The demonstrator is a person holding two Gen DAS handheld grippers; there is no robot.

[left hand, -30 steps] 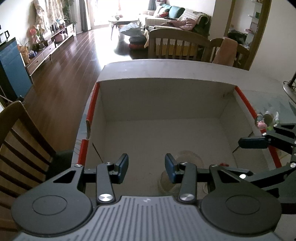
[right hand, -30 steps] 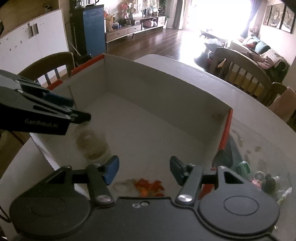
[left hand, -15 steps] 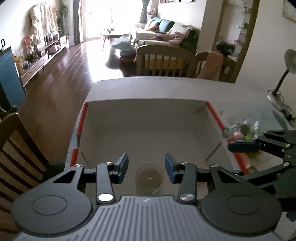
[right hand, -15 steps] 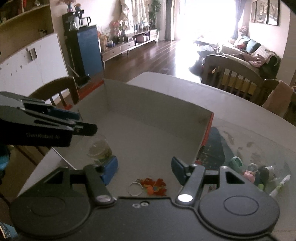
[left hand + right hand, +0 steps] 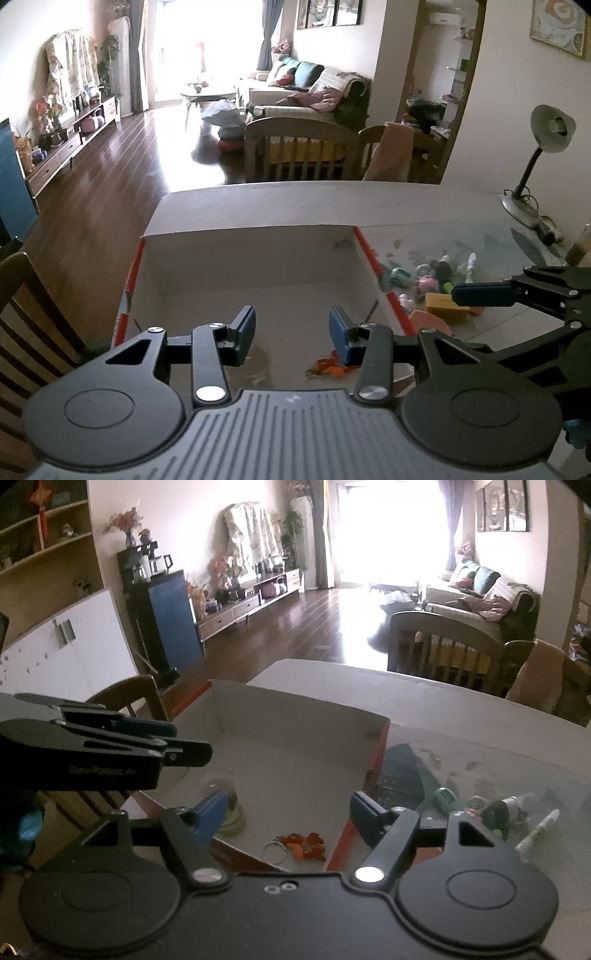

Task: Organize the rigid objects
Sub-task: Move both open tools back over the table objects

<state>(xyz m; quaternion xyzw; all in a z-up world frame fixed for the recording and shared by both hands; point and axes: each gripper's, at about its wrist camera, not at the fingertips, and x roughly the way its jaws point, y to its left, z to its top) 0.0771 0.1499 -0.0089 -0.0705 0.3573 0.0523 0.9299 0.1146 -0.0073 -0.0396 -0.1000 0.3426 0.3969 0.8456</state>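
Your left hand-held gripper (image 5: 291,334) hangs over the near end of the cardboard box (image 5: 251,236) with its jaws partly apart and nothing between them. Your right hand-held gripper (image 5: 288,812) has just been spreading its jaws and also carries nothing.

Already inside the box are a clear glass jar (image 5: 221,801) at about 8 o'clock and an orange keyring trinket (image 5: 304,845) near 6 o'clock. The unsorted pile of small objects (image 5: 428,280) lies on the tabletop (image 5: 461,716) just outside the box's red-edged right wall, at roughly 3 o'clock.

The risk, as I judge it: reaching toward 3 o'clock, you may clip that wall and shift the box, or close on two crowded pieces at once and drop one. The jar could tip if the left fingers swing low.

Only the right wrist view shows the jar clearly; the left wrist view shows the yellow block (image 5: 445,308) and pink piece (image 5: 428,325) that the right view hides.
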